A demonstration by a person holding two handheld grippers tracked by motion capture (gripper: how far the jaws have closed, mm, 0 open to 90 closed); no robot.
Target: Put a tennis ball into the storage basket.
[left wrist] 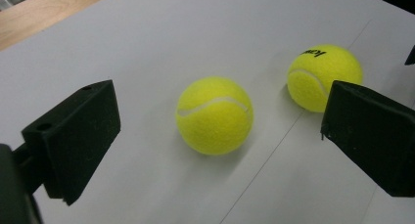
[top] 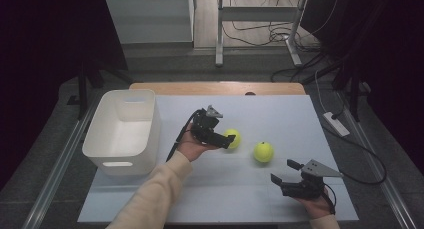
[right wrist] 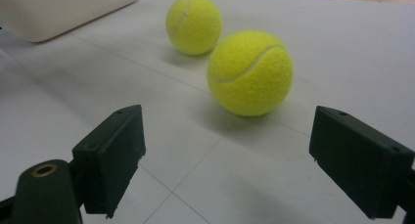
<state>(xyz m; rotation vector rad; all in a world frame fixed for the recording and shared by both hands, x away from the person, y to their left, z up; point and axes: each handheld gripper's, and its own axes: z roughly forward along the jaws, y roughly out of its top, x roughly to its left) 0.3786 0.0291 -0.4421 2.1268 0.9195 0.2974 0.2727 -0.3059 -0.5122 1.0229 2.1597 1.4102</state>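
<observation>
Two yellow tennis balls lie on the pale table sheet (top: 240, 189). My left gripper (top: 227, 134) is open at the left ball (top: 234, 137), its jaws on either side of it without touching. In the left gripper view that ball (left wrist: 214, 115) sits between the wide-apart jaws of the left gripper (left wrist: 220, 123), and the second ball (left wrist: 320, 75) lies further right. My right gripper (top: 284, 171) is open near the front right, a short way from the right ball (top: 263, 152). Ahead of the right gripper (right wrist: 227, 150) lie the nearer ball (right wrist: 250, 72) and, behind it, the farther ball (right wrist: 194, 24).
A white plastic bin (top: 125, 131) stands on the left side of the table; its wall (right wrist: 63, 9) appears in the right gripper view. A wooden strip (top: 215, 87) runs along the far table edge. Cables and desk legs lie on the floor beyond.
</observation>
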